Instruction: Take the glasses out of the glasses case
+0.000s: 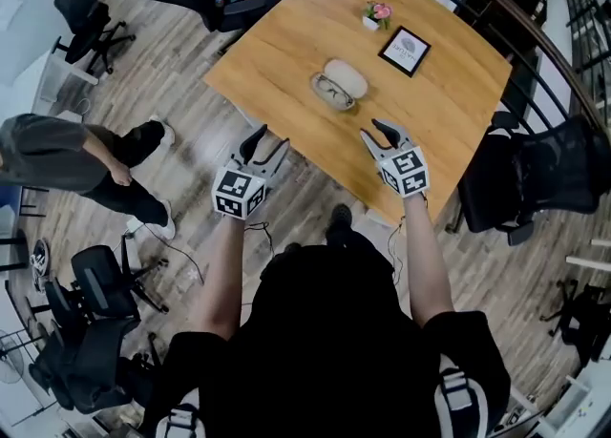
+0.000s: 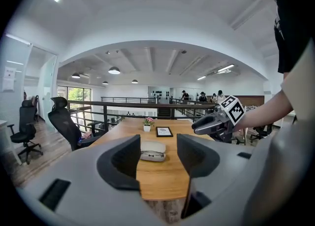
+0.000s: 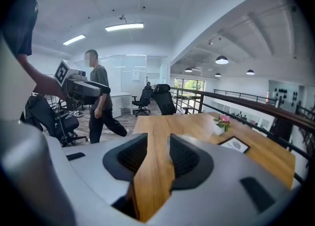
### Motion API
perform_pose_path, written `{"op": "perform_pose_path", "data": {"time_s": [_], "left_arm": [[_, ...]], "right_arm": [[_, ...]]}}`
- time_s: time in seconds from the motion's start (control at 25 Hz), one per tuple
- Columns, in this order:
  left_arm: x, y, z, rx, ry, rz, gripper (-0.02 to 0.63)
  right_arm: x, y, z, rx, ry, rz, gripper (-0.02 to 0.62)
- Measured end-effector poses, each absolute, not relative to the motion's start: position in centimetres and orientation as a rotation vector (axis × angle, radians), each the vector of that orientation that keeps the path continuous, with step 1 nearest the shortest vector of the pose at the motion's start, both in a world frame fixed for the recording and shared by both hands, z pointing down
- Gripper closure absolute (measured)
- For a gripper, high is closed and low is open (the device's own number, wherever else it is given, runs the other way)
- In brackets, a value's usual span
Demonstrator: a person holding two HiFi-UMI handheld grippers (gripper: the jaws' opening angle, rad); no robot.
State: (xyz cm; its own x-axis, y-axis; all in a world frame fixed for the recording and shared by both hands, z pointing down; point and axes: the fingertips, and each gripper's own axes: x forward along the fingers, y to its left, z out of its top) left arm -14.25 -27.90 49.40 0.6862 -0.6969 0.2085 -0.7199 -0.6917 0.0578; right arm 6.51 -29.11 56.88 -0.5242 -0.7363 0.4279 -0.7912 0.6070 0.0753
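An open beige glasses case (image 1: 346,75) lies mid-table on the wooden table (image 1: 286,45), and the dark-framed glasses (image 1: 332,92) rest in its near half. Both grippers hover short of the table's near edge. My left gripper (image 1: 271,137) is open and empty; in the left gripper view the case (image 2: 152,151) shows far off between the jaws of my left gripper (image 2: 158,158). My right gripper (image 1: 372,130) is open too, with only the table edge (image 3: 152,171) seen through the gap of my right gripper (image 3: 158,158). Neither gripper touches the case.
A small pot of pink flowers (image 1: 376,14) and a black-framed picture (image 1: 405,51) stand beyond the case. Office chairs (image 1: 535,183) ring the table, and a railing (image 1: 535,26) runs behind it. A person (image 1: 86,159) walks on the floor to the left.
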Motion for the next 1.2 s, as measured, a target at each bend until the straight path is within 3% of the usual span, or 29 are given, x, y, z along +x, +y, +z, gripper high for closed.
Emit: {"op": "perform_pose_path", "data": {"time_s": [0.48,1.2], "left_arm": [[-9.5,-31.9,49.7,2.704,-1.252,0.276,0.36],[-11.8,-43.1,55.4,2.645,-1.092,0.347,0.36]], "right_arm": [[10.5,-34.2,58.7,1.11,-2.459,0.213,0.459],[8.1,-41.3,65.4,1.056,-2.335,0.335,0.465]]}}
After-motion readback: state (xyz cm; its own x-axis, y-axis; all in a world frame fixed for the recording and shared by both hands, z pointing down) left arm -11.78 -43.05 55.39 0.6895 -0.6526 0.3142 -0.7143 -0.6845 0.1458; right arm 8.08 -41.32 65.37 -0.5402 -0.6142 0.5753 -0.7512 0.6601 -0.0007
